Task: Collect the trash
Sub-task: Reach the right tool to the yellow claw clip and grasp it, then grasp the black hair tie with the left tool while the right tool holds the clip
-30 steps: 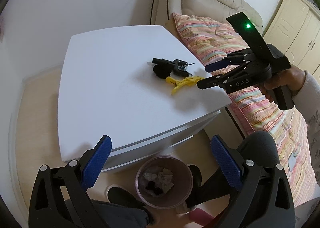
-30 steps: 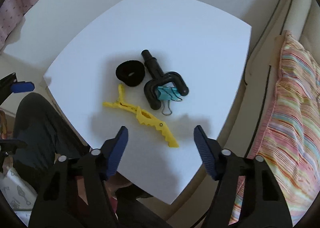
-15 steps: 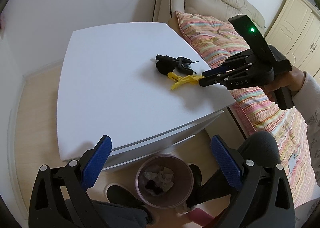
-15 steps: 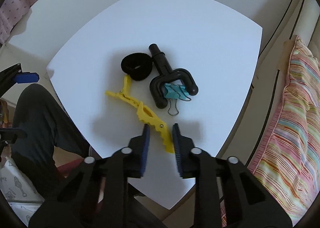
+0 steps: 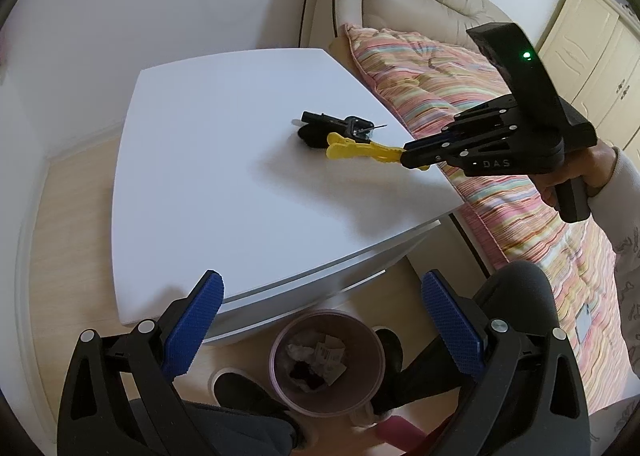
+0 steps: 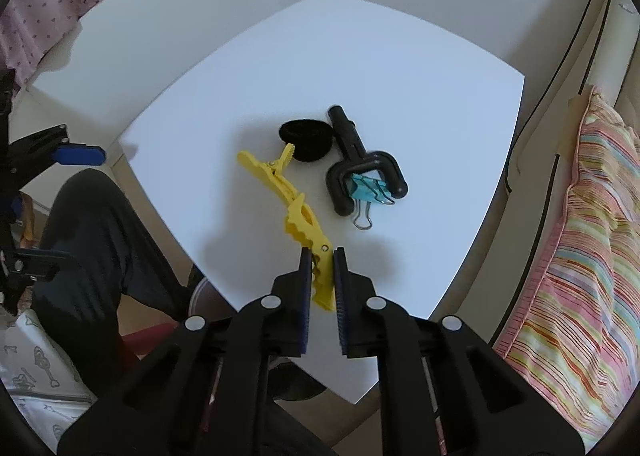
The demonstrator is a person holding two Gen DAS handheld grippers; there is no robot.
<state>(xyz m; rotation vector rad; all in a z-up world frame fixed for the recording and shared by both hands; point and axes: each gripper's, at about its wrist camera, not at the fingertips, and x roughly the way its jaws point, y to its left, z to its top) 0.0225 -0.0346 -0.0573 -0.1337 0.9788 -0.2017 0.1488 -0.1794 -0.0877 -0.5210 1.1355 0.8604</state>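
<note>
**Yellow clip caught by its tail end**

The yellow hair clip (image 6: 294, 205) lies on the white table (image 6: 360, 67), its far end touching the black hair tie (image 6: 306, 139). The right gripper (image 6: 319, 256) has just been closing and now pinches the clip's near end, probably so the rest hangs clear for carrying. The left gripper (image 5: 318, 320) hangs open above the waste bin (image 5: 326, 362), which sits on the floor under the table's edge, seemingly a short trip away.
</note>
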